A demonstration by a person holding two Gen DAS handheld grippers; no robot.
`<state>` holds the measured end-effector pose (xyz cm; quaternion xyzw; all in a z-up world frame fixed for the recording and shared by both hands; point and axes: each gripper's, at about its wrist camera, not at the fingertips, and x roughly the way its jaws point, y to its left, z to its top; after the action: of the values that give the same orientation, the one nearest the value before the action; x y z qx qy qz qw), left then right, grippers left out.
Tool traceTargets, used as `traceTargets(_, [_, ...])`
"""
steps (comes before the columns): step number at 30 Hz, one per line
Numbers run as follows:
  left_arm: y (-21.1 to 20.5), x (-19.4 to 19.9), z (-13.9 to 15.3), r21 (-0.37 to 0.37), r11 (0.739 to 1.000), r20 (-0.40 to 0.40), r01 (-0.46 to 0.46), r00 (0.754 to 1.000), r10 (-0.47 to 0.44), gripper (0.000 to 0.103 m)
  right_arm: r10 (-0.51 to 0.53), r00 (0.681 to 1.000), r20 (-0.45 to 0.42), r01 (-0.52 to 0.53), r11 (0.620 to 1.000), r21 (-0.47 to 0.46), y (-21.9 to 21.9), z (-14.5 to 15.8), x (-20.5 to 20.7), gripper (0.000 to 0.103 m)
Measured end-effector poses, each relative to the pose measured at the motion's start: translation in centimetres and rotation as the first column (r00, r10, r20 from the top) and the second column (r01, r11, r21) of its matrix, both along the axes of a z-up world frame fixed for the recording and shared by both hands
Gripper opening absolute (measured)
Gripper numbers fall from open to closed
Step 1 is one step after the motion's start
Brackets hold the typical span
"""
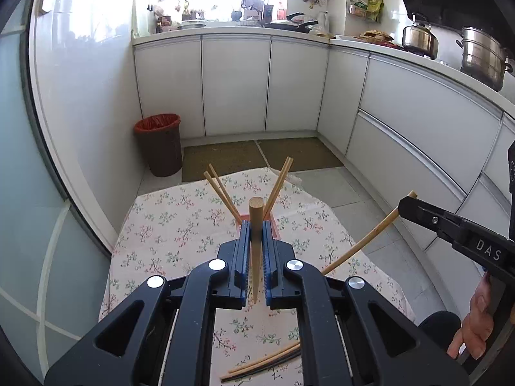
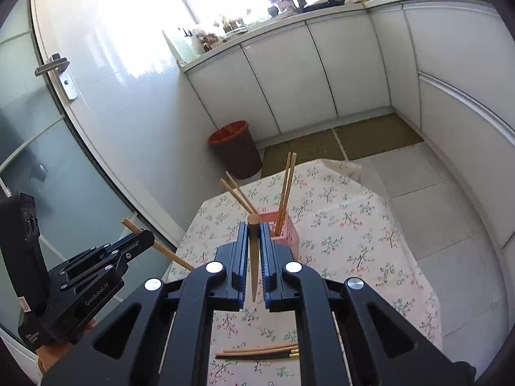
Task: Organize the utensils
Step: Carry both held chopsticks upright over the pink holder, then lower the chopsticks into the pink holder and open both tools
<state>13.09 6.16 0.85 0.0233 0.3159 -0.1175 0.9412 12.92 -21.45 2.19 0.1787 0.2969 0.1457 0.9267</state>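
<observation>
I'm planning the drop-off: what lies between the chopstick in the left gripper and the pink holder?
Nothing: in the left wrist view the left gripper holds its chopstick directly before the pink holder.

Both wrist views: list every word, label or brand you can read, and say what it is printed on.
"DAS": on the right hand-held gripper, letters cut off at the frame edge.
"GenRobot.AI": on the left hand-held gripper.
Small white label low on the left hand-held gripper: too small to read.
Packets on the wall rack: blurred, unreadable.

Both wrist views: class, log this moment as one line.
left gripper: shut on wooden chopstick | right gripper: shut on wooden chopstick | pink holder: four chopsticks
</observation>
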Motion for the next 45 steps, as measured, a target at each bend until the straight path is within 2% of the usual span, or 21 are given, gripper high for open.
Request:
traceTargets(8, [-1.6,3.1,3.5,-0.025,1.000,0.069,-0.002,0.998,0.003,0.006,-0.042,0.997,0.064,0.042,0.999,0.009,-1.9,3.5,3.0,0.008])
traceTargets(14, [-2.2,5.8,3.6,-0.033,0.999,0.080,-0.014,0.997,0.017,0.006,-0.061,0.995,0.077,0.061,0.998,0.004,-2.1,4.8,5.6,0.008])
traceTargets(19, [-2.4,8.5,2.0,-0.028,0.999,0.053,-0.037,0.998,0.038,0.006,-0.068,0.996,0.053,0.068,0.998,0.008,-1.8,4.2,8.1,0.008])
traceTargets(26, [-2.0,12.2,-3.1,-0.065,0.996,-0.027,-0.054,0.998,0.052,0.007,-0.072,0.997,0.021,0.073,0.997,-0.025,-0.6,2.1,11.1,0.008])
traceTargets(28, [-1.5,12.3,-4.0,-0.101,0.993,-0.045,-0.055,0.998,0.050,0.014,-0.075,0.997,0.022,0.076,0.996,-0.045,-0.1,1.7,11.6,0.008])
traceTargets(29, [-1.0,12.1,-4.1,-0.131,0.990,-0.040,-0.059,0.998,0.054,0.025,-0.075,0.997,0.022,0.076,0.996,-0.051,0.1,1.5,11.8,0.008])
traceTargets(30, [-0.5,11.7,-3.8,-0.154,0.985,-0.022,-0.072,0.997,0.069,0.033,-0.072,0.997,0.021,0.073,0.996,-0.058,0.3,1.3,12.0,0.008])
traceTargets(35, [1.7,10.1,-1.7,-0.236,0.964,0.062,-0.120,0.988,0.138,0.055,-0.065,0.998,0.008,0.065,0.995,-0.075,1.2,0.1,13.0,0.008])
traceTargets(37, [2.7,9.6,-1.4,-0.258,0.956,0.077,-0.142,0.983,0.167,0.057,-0.058,0.998,-0.003,0.058,0.995,-0.080,1.7,-0.4,13.5,0.008])
traceTargets(40, [4.1,9.6,-1.7,-0.285,0.944,0.059,-0.166,0.980,0.190,0.057,-0.053,0.998,-0.018,0.052,0.994,-0.092,2.6,-1.3,14.1,0.008])
traceTargets(45, [5.0,10.0,-2.9,-0.274,0.941,0.029,-0.199,0.976,0.215,0.057,-0.051,0.998,-0.040,0.046,0.992,-0.114,3.8,-2.7,14.7,0.009])
